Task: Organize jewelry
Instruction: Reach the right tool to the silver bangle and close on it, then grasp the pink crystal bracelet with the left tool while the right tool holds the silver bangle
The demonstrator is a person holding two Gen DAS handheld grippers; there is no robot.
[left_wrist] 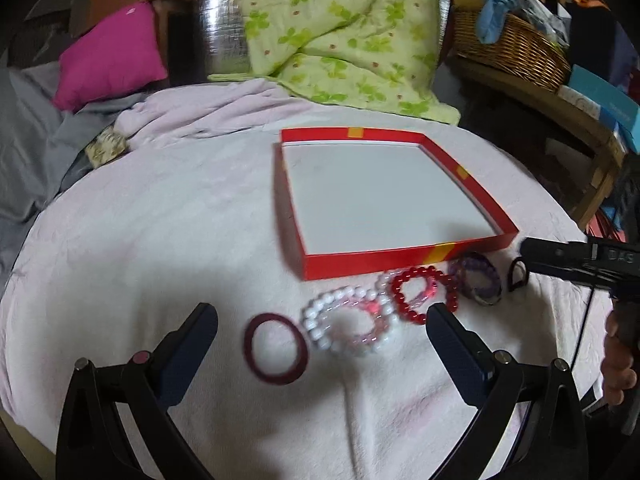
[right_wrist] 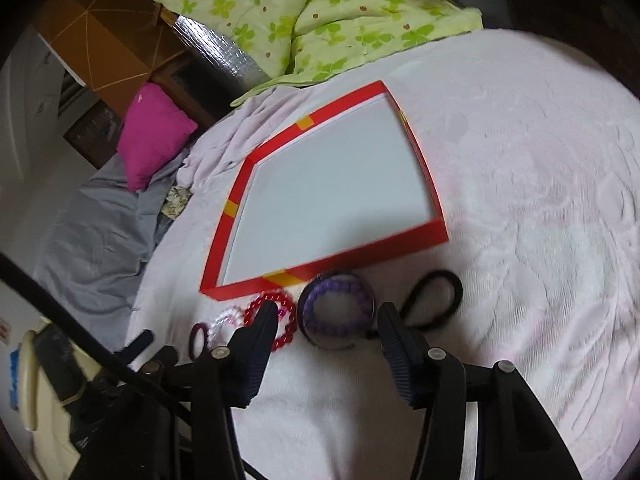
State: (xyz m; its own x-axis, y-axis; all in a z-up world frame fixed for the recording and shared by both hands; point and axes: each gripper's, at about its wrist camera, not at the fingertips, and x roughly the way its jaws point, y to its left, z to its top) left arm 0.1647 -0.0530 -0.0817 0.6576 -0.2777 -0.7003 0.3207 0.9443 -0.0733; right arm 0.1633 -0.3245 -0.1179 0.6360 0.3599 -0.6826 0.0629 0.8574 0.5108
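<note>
A shallow red box (left_wrist: 406, 258) with a white inside lies empty on the pink blanket; it also shows in the right wrist view (right_wrist: 332, 268). In front of it lie a maroon ring (left_wrist: 276, 348), a white bead bracelet (left_wrist: 348, 326), a red bead bracelet (left_wrist: 424, 294), a purple bracelet (left_wrist: 480, 280) and a dark hair tie (left_wrist: 518, 276). My left gripper (left_wrist: 320, 316) is open above the maroon ring and white bracelet. My right gripper (right_wrist: 328, 312) is open around the purple bracelet (right_wrist: 340, 308), with the red bracelet (right_wrist: 276, 320) at its left finger and the hair tie (right_wrist: 432, 300) to the right.
A green floral quilt (left_wrist: 340, 28) lies behind the box. A magenta pillow (left_wrist: 112, 56) and grey sheet (left_wrist: 24, 152) are at the left. A wicker basket (left_wrist: 512, 48) and wooden furniture stand at the right, off the bed.
</note>
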